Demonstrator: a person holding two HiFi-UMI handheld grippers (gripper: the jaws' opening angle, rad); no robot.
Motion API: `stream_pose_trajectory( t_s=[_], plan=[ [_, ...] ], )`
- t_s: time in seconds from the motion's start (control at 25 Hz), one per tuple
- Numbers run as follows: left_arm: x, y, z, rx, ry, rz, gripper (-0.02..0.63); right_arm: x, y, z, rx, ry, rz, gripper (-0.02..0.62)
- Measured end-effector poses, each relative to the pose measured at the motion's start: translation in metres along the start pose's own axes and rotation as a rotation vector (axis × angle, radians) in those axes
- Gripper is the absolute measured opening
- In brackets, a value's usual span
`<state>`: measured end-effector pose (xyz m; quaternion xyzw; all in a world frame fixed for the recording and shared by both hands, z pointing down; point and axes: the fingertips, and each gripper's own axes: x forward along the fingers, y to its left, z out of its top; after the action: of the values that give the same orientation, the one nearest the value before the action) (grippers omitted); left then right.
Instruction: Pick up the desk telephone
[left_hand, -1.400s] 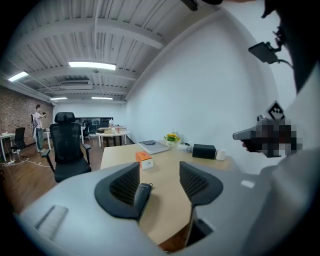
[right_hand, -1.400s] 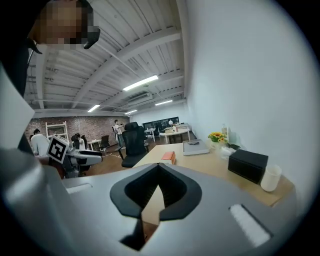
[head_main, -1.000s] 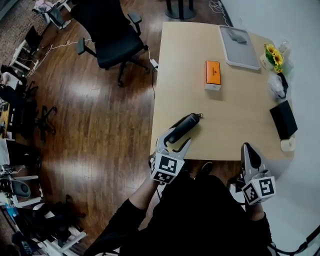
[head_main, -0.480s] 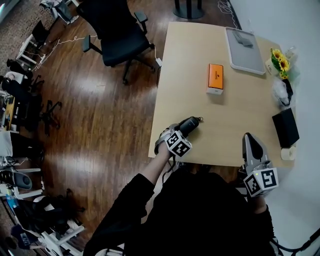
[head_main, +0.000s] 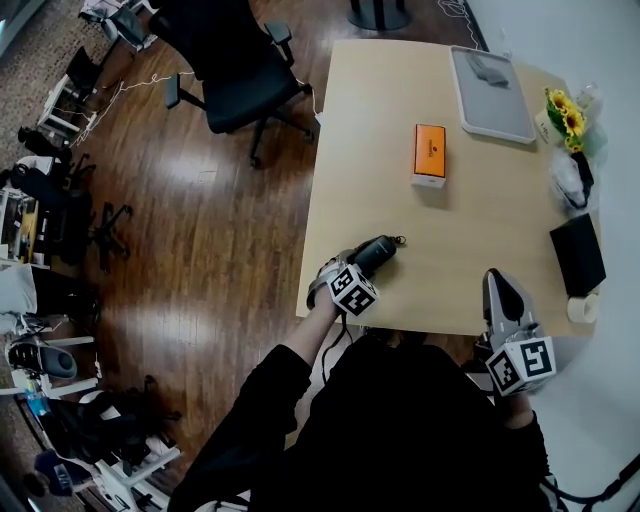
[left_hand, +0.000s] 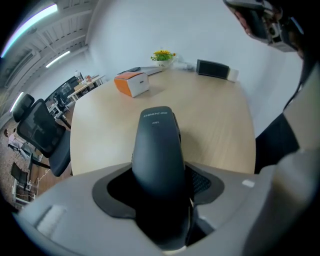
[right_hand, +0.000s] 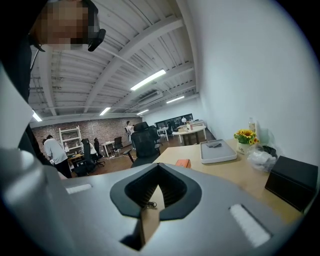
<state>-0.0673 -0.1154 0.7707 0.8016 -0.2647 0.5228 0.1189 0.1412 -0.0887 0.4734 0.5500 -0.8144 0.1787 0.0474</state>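
A black, elongated telephone handset (head_main: 373, 252) lies at the near left corner of the light wooden table (head_main: 480, 215), with a small ring at its far end. My left gripper (head_main: 338, 284) reaches over the table's near edge and is shut on the handset's near end. In the left gripper view the handset (left_hand: 156, 142) fills the space between the jaws of the left gripper (left_hand: 160, 192) and points away across the table. My right gripper (head_main: 497, 291) hovers at the near right edge of the table, shut and holding nothing. The right gripper (right_hand: 157, 192) shows only table through its slit.
An orange box (head_main: 429, 153) sits mid-table. A grey tray (head_main: 492, 93) is at the far right, with sunflowers (head_main: 567, 117) beside it. A black box (head_main: 577, 253) and a white roll (head_main: 580, 308) lie along the right edge. A black office chair (head_main: 235, 65) stands left on the wood floor.
The left gripper, open beside the handset's near end a second ago, has moved onto it and shut round it. The right gripper has stayed in place.
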Motion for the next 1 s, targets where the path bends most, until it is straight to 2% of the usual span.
stream_pose_trajectory(
  t_s=[0.12, 0.32, 0.44, 0.6, 0.8, 1.0],
  plan=[
    [0.001, 0.000, -0.002, -0.008, -0.002, 0.003, 0.261, 0.001, -0.001, -0.002, 0.005, 0.002, 0.010, 0.000],
    [-0.017, 0.001, 0.002, -0.177, -0.066, -0.002, 0.262, 0.004, -0.006, 0.001, 0.008, -0.007, 0.022, 0.000],
    [-0.041, 0.002, 0.017, -0.209, -0.136, 0.025, 0.262, 0.005, -0.009, 0.002, 0.009, -0.007, 0.027, 0.000],
    [-0.095, 0.008, 0.046, -0.259, -0.274, 0.063, 0.261, 0.007, -0.008, 0.006, 0.000, -0.015, 0.042, 0.000],
    [-0.188, 0.026, 0.085, -0.352, -0.502, 0.168, 0.261, 0.006, -0.010, 0.009, -0.008, -0.024, 0.048, 0.000],
    [-0.265, 0.036, 0.114, -0.363, -0.706, 0.279, 0.261, 0.004, -0.014, 0.011, -0.017, -0.039, 0.045, 0.000]
  ],
)
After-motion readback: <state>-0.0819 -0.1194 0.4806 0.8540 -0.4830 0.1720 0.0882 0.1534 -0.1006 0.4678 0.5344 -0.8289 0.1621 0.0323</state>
